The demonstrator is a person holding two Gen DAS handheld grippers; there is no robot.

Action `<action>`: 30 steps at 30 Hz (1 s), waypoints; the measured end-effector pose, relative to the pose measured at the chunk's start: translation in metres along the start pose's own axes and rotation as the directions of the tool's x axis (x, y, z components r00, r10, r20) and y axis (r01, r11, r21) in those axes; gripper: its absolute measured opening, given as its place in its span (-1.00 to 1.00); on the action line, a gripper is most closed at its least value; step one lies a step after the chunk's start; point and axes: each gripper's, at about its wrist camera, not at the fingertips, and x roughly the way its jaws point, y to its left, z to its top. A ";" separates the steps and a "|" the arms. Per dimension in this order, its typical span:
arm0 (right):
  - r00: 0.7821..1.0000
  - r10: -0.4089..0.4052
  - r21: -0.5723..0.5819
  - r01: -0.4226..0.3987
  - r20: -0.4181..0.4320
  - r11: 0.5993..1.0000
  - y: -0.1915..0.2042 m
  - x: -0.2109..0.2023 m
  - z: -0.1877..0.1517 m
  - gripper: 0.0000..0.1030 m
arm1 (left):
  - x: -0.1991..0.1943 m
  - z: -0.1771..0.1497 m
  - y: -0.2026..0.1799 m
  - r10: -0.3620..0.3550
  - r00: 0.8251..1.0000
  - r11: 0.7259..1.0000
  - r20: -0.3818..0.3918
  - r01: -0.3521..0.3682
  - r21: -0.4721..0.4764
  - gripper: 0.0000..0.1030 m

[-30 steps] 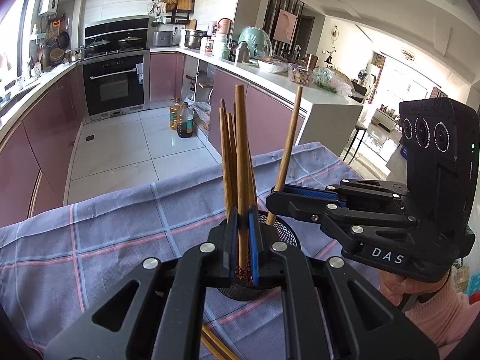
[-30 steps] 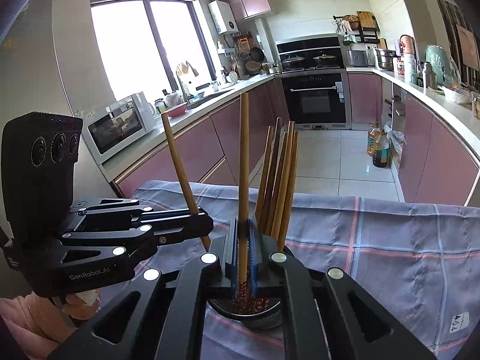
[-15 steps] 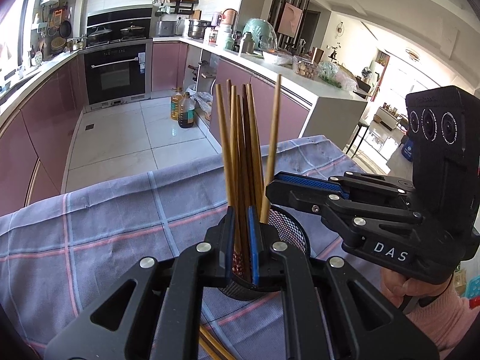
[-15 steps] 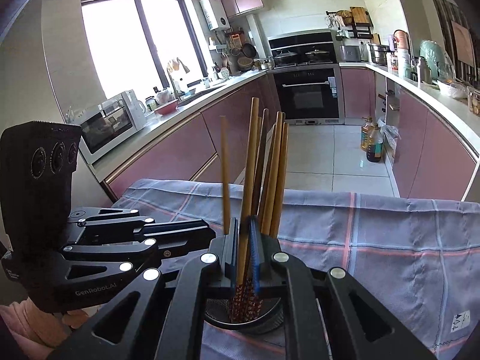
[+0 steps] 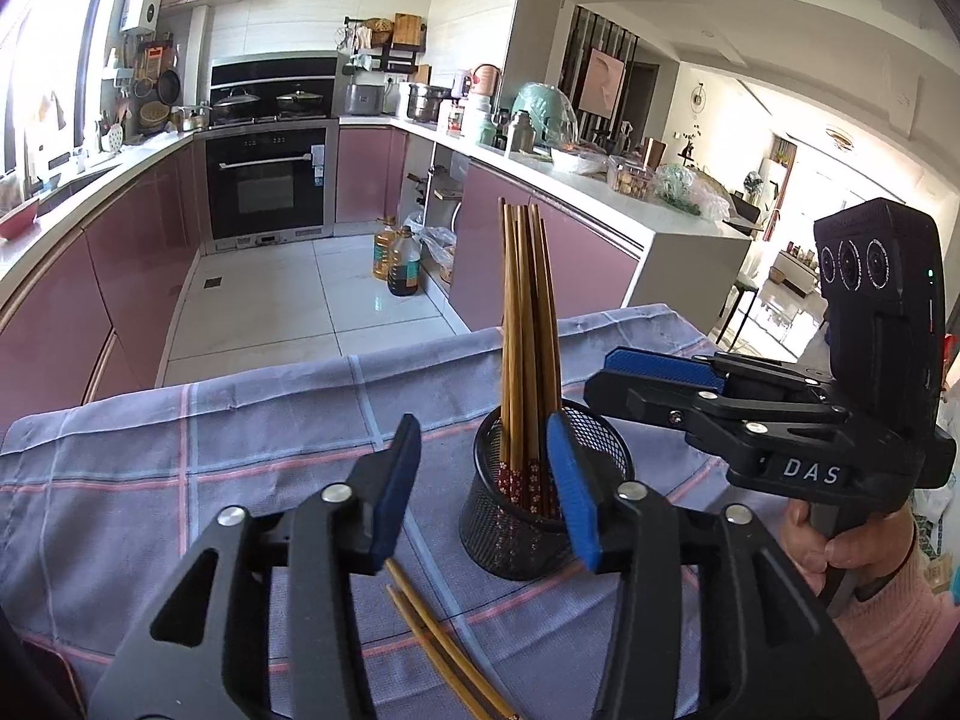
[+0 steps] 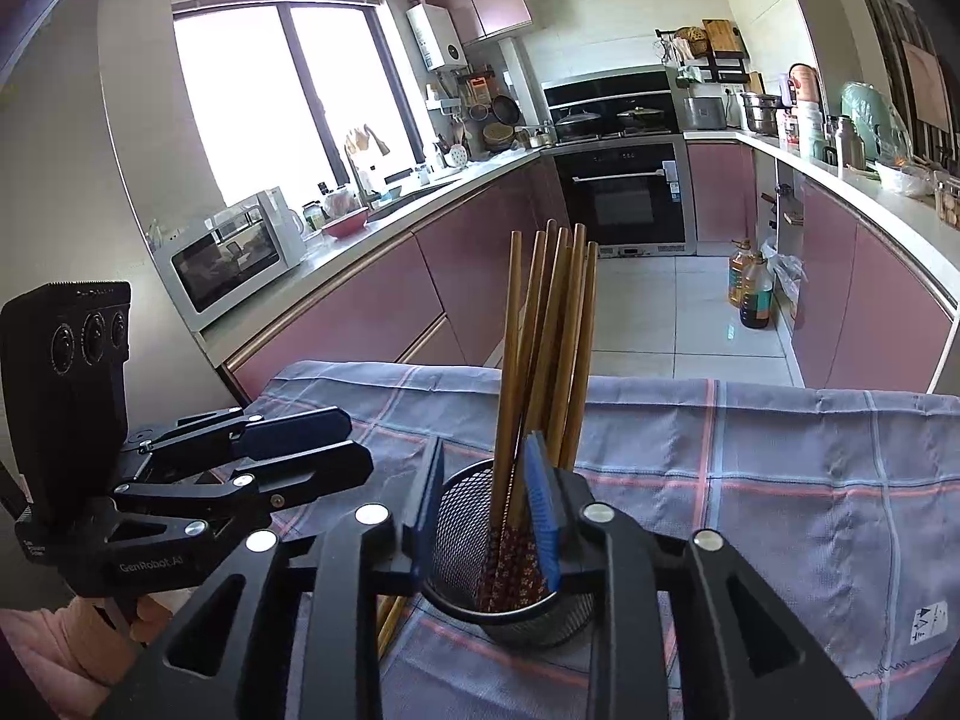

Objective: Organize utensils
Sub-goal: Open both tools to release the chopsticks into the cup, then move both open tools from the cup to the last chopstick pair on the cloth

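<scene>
Both the left gripper [image 5: 480,495] and right gripper [image 6: 487,507] have just been opening, holding nothing. Retracting fingers may snag the brown wooden chopsticks [image 5: 528,348], toppling the black wire-mesh cup [image 5: 540,516].

"DAS" on right claw [image 5: 660,384] body; "GenRobot.AI" on left claw [image 6: 336,456] body.

A checked cloth [image 5: 180,480] carries a mesh holder [image 5: 528,540] and loose chopsticks [image 5: 444,654].

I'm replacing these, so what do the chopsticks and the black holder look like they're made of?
Chopsticks: probably bamboo or wood, matte tan, with dark red flower-patterned ends. Holder: likely black-coated metal mesh, see-through weave with a solid rim.
</scene>
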 end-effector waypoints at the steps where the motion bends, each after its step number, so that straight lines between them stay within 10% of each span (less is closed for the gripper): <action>1: 1.000 0.006 -0.008 -0.006 0.011 1.000 0.003 -0.005 -0.002 -0.13 | -0.005 -0.003 0.001 0.008 1.000 1.000 0.012 -0.008 0.006 0.10; 6: 0.999 0.042 -0.046 -0.041 0.026 0.998 0.016 -0.021 -0.011 0.06 | -0.028 -0.024 0.008 0.058 0.997 0.998 0.053 -0.059 0.011 0.64; 30: 0.969 0.048 0.023 -0.044 -0.243 0.999 0.024 0.029 -0.104 0.22 | 0.007 -0.148 0.010 0.111 0.957 0.993 -0.268 -0.098 0.061 0.42</action>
